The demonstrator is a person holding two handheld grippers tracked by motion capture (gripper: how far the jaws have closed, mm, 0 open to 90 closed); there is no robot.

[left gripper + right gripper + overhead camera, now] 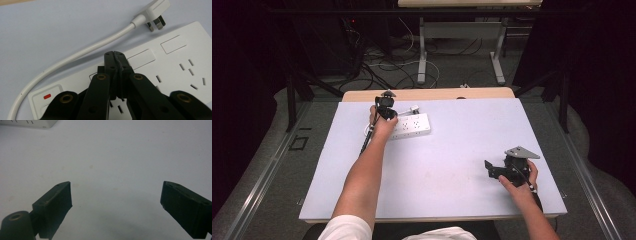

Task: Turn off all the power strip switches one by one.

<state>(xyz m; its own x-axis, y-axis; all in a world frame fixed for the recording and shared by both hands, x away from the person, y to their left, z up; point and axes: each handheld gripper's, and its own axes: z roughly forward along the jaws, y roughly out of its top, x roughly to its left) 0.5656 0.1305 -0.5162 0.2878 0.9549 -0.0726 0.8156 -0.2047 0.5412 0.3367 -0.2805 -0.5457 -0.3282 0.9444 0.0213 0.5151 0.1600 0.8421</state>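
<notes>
- The work in hand centres on a white power strip (411,125) that lies flat on the pale blue table (452,175), in its far-left part near the wooden edge.
- The left gripper (115,53) hovers over or rests on the strip's top face with its jaws clenched together and nothing between them; whether the tips press the surface I cannot tell.
- In the left gripper view the tips sit near the middle of the strip, between the end with the red-lit switch (47,96) and the rows of sockets (191,71).
- The right gripper (493,169) is near the table's right front corner, well apart from the strip; in the right gripper view its jaws stand wide apart over bare table, grasping nothing.
- The strip's own plug (155,12) lies loose on the table just beyond the strip, prongs bare, at the end of its white cable (75,56), which curves back to the switch end.
- My judgement: the job looks to be early. Nothing is plugged into any socket, and the plug is not yet gripped.
- What seems left is any pressing of the switch or handling of the plug and cable.
- In the high view the strip's long axis runs left to right across the table, its right end tilted slightly nearer the person, socket face up.
</notes>
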